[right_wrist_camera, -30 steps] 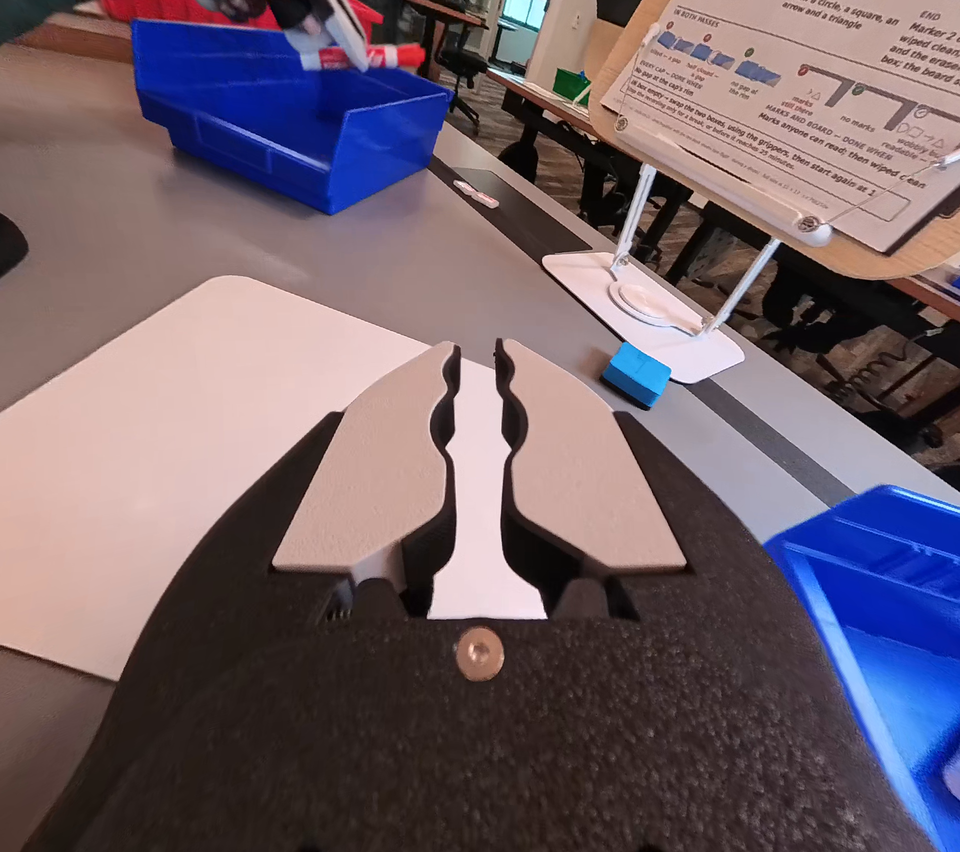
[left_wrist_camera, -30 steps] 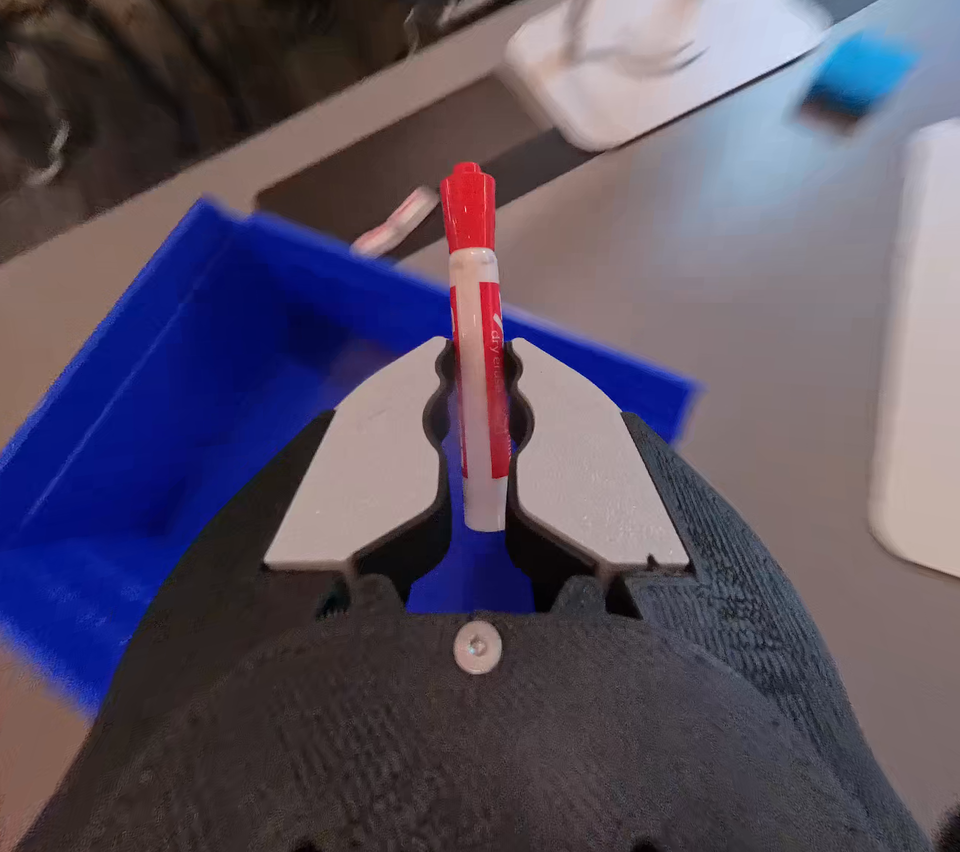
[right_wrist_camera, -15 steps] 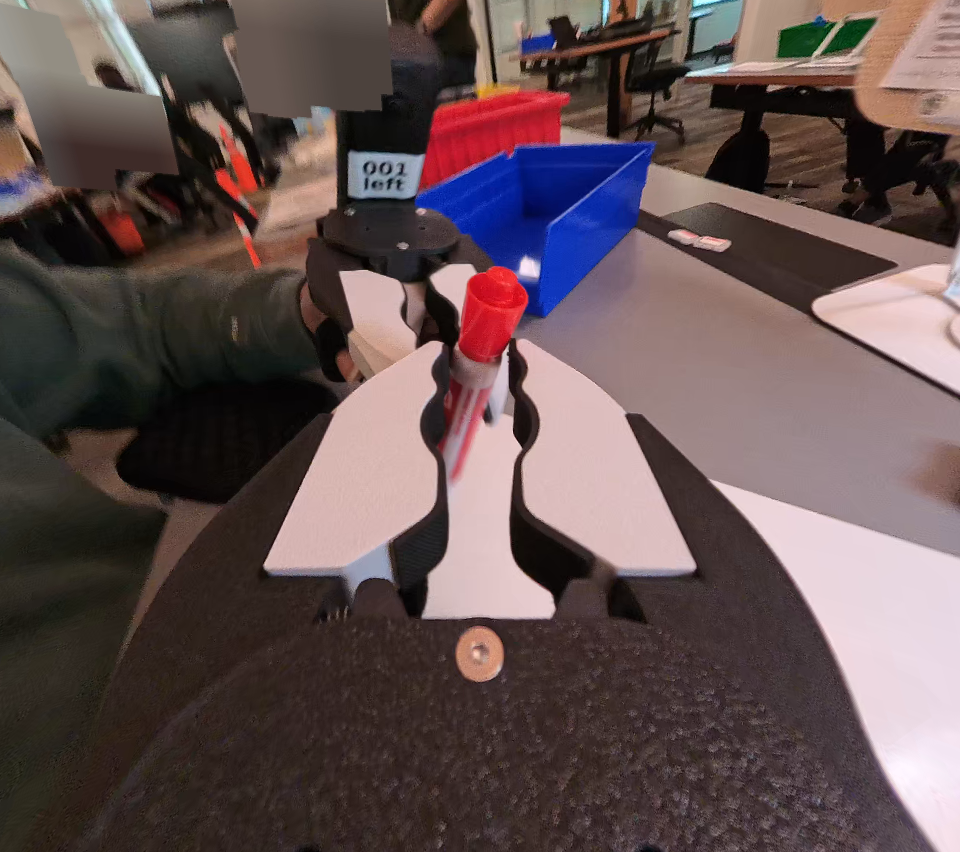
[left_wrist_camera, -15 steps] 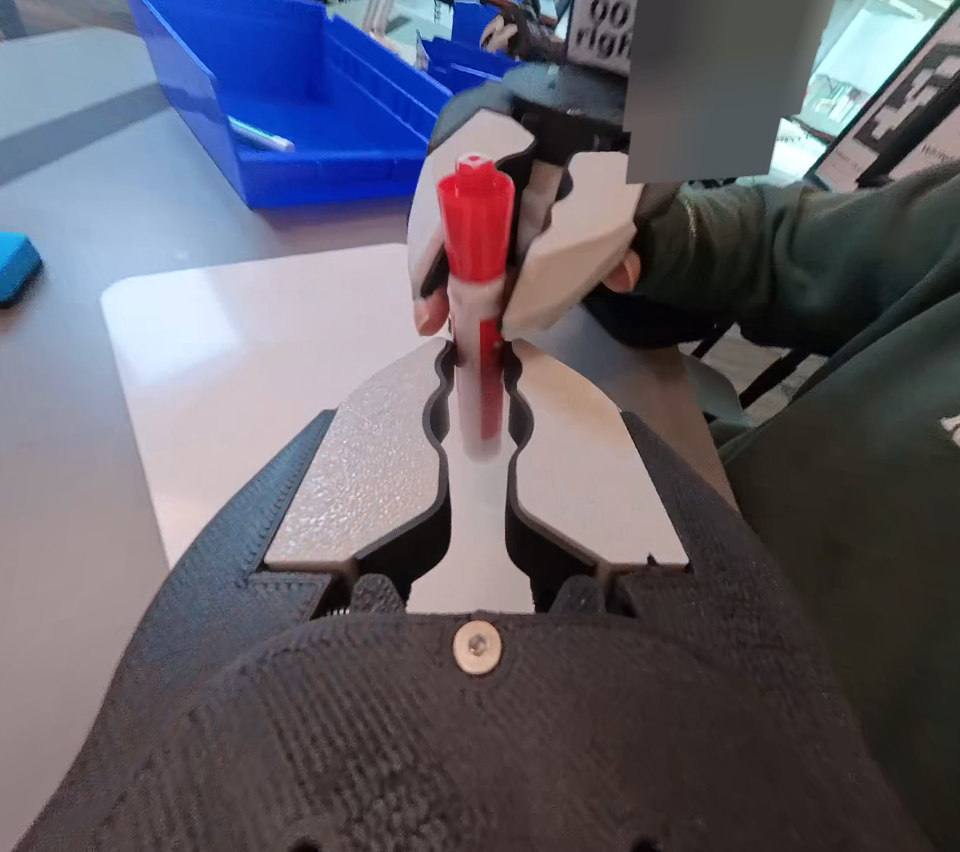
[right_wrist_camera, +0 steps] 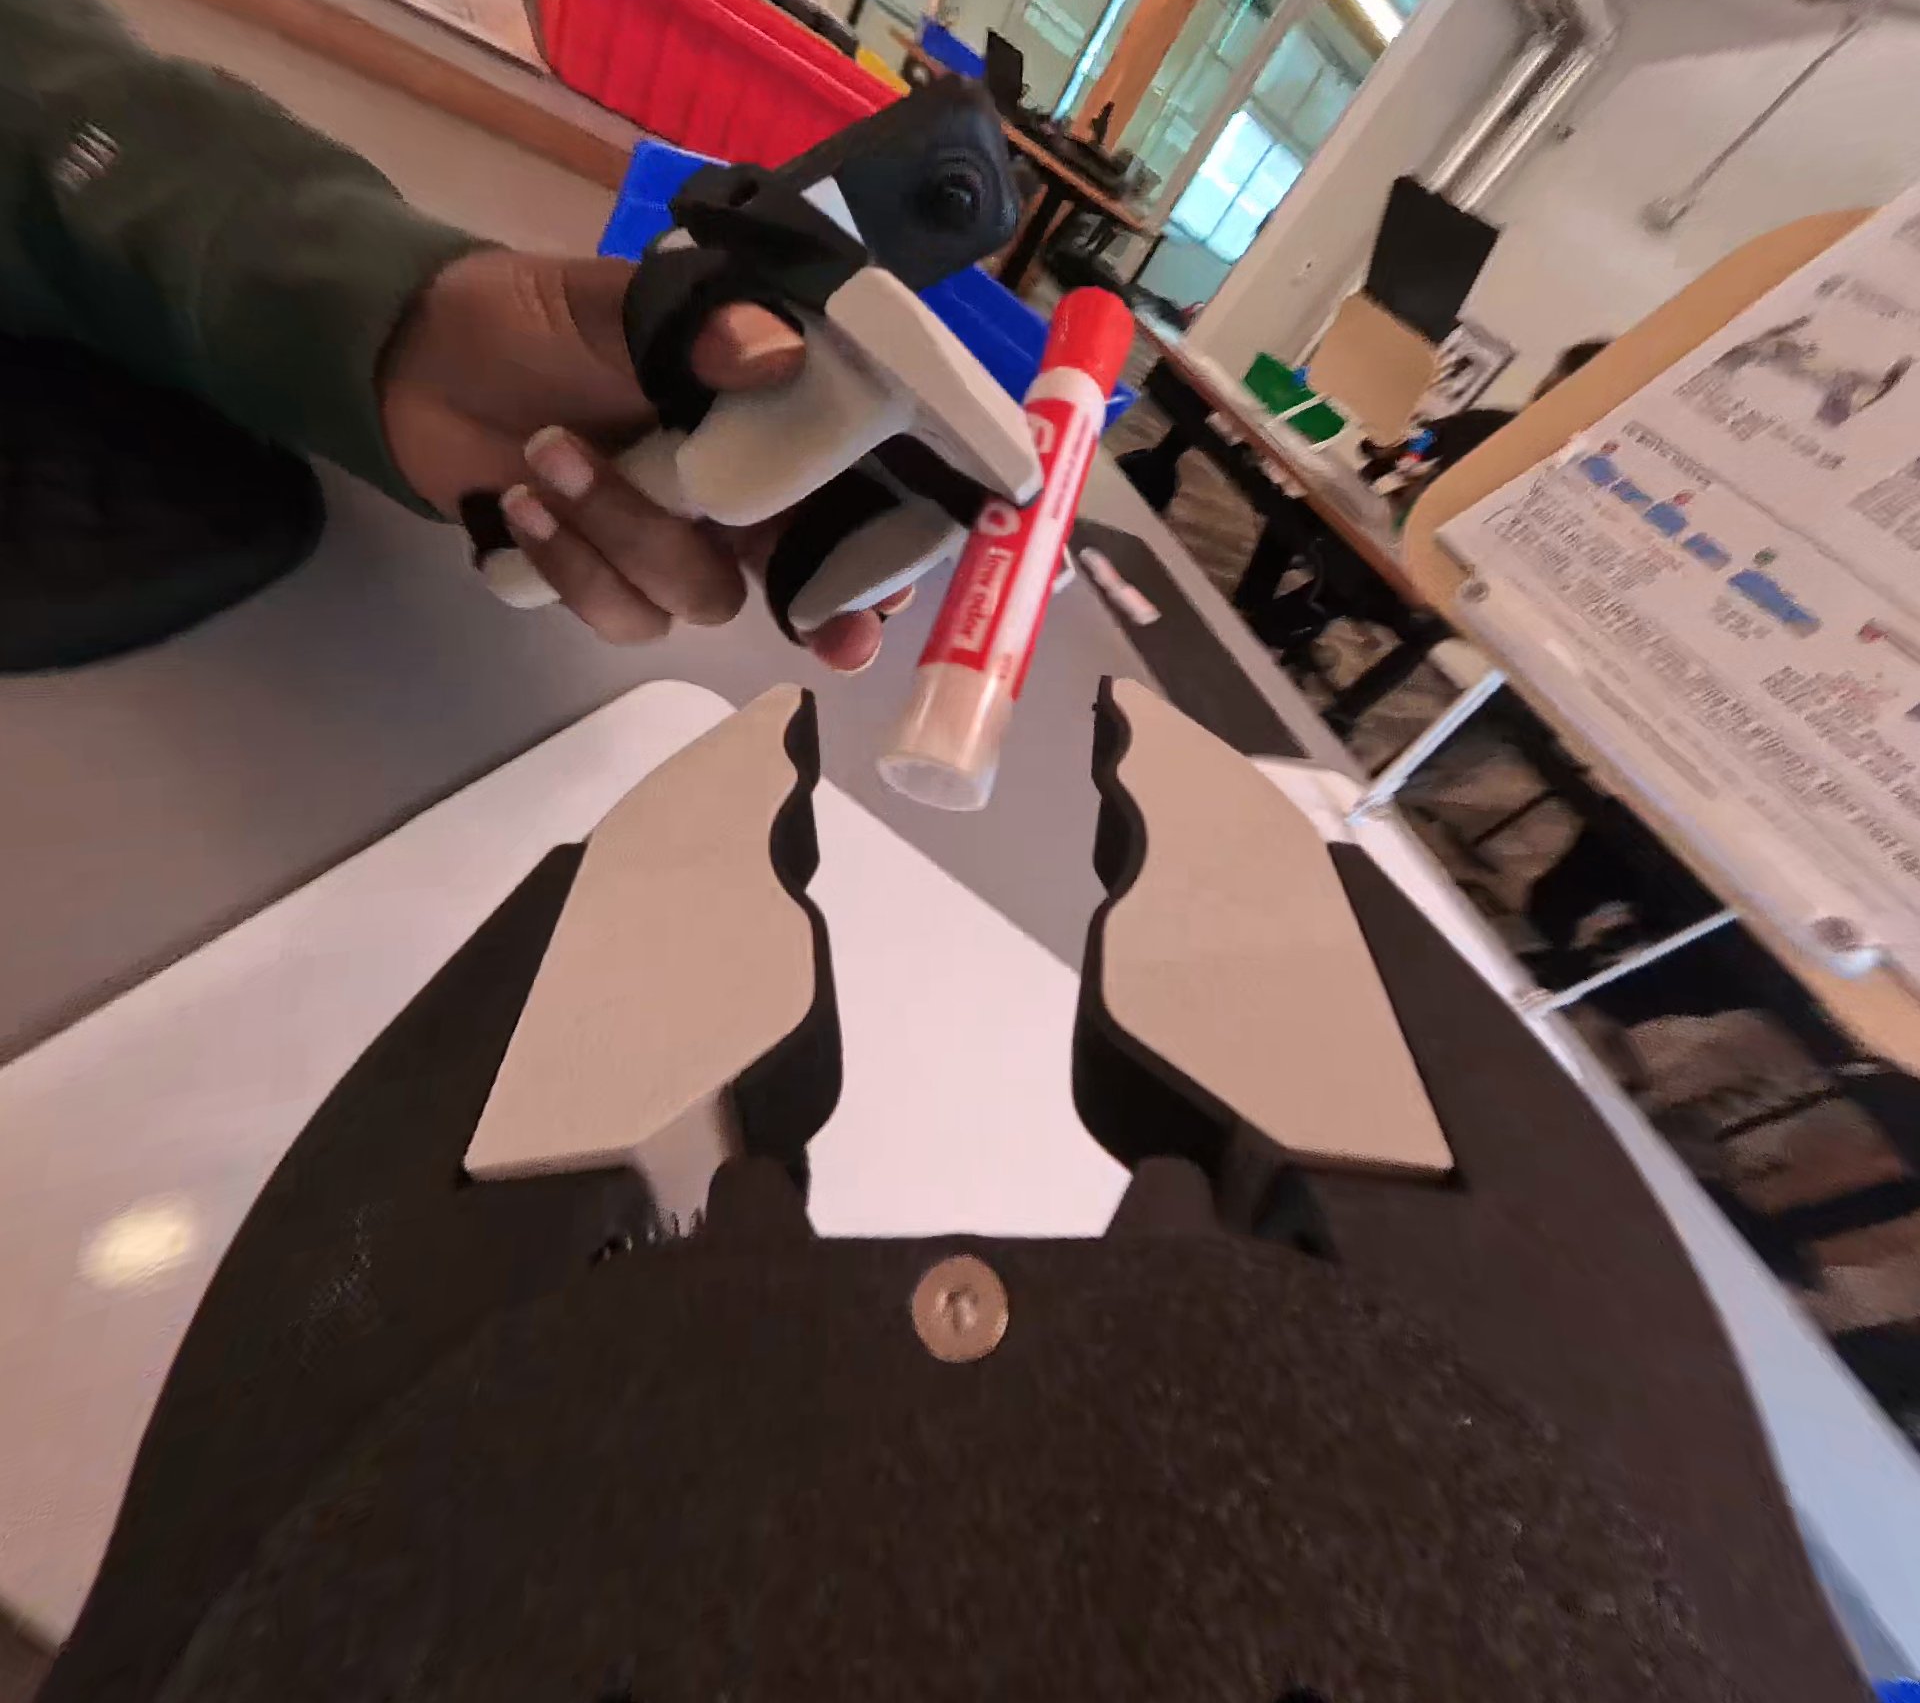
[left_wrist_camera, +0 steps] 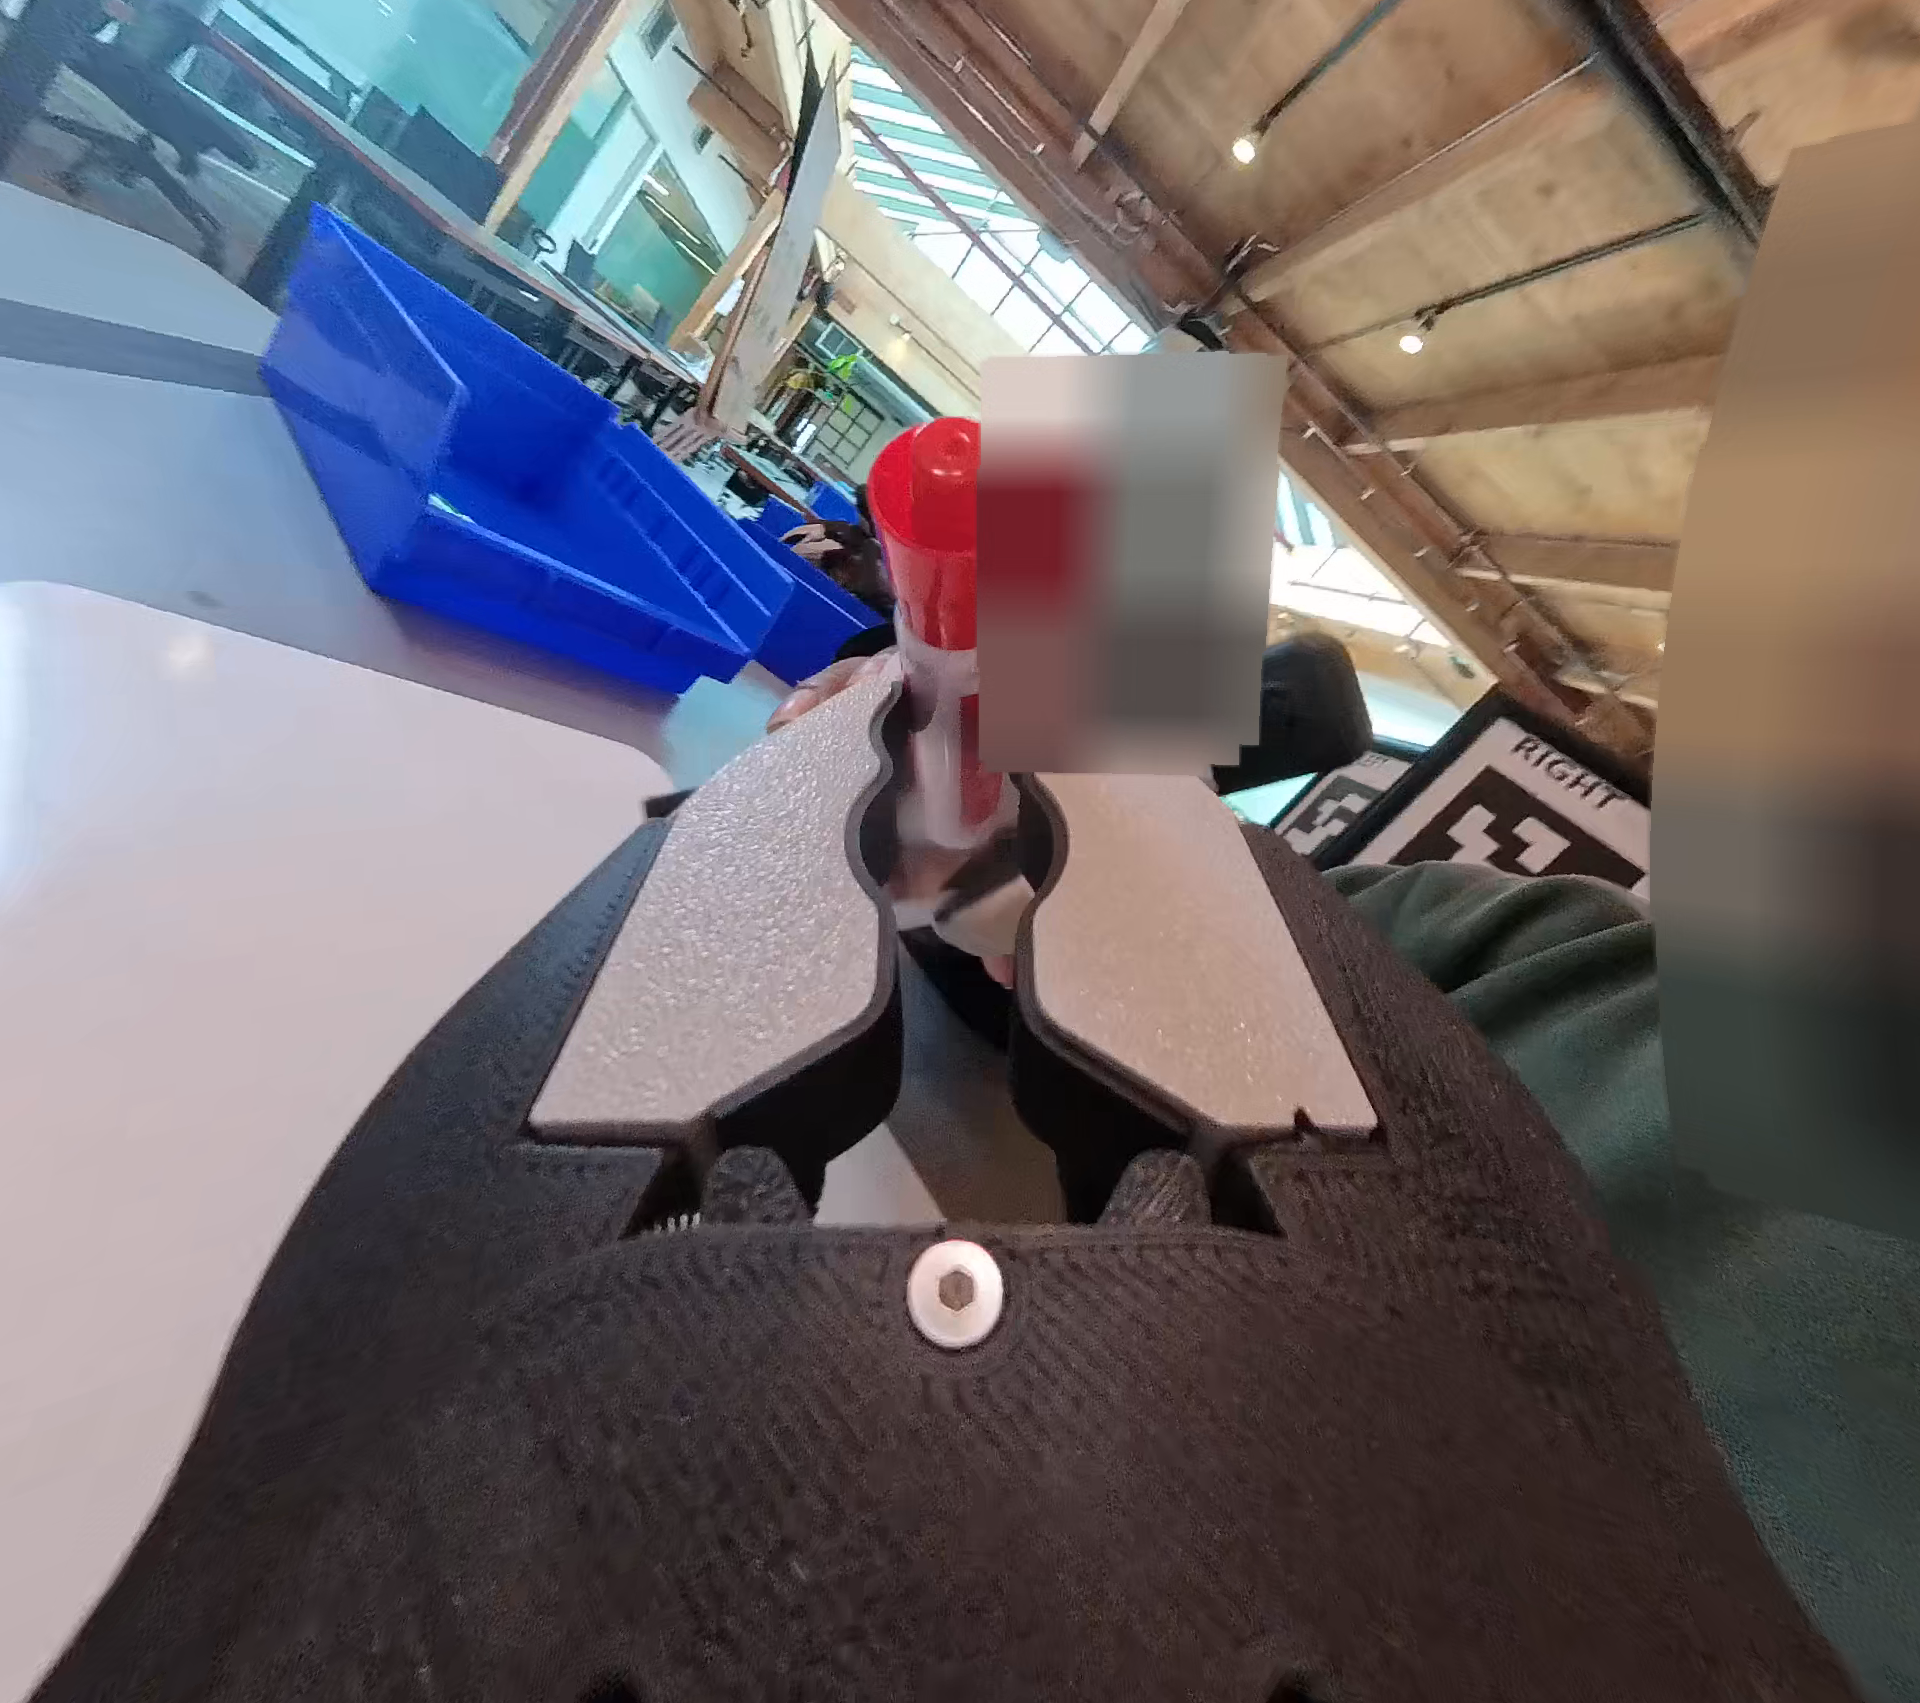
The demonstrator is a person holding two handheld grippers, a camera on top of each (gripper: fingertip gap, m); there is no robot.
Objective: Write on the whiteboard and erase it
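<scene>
Above the whiteboard [right_wrist_camera: 260, 978], my left tool [right_wrist_camera: 940, 531] clamps the marker [right_wrist_camera: 1013, 531] mid-barrel, cap up. My right tool [right_wrist_camera: 951, 754] gapes empty below; I'd grip the cap squarely, then pull straight.

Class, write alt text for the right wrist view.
The left gripper, held in a hand, clamps a capped red marker above the whiteboard. The right gripper sits open just below the marker's end.
</scene>
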